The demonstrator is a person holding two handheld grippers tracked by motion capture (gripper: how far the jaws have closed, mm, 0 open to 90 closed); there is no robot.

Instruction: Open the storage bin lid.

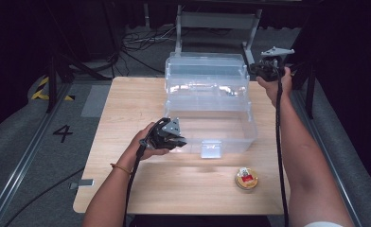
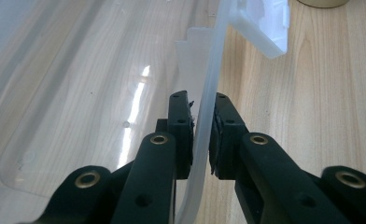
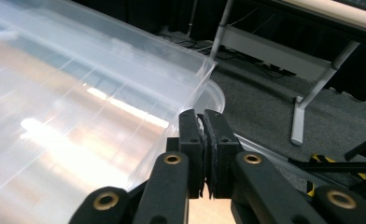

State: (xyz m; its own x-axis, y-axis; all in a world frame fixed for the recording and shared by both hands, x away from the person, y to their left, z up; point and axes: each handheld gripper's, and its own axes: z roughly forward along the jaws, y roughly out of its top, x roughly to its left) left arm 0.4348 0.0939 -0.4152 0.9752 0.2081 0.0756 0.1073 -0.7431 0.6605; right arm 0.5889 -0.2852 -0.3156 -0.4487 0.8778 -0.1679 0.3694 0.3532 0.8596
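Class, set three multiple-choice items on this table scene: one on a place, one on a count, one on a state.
1. Where is the round tin?
A in the box
B on the table in front of the box
C on the floor

2. How many tins are on the table?
A one
B two
C three

3. The left tool is
A wide open
B shut on the clear plastic box's wall
C holding the tin

Key: B, it lies on the wood nearer the person; A, a single tin; B, the pads pinch the wall.
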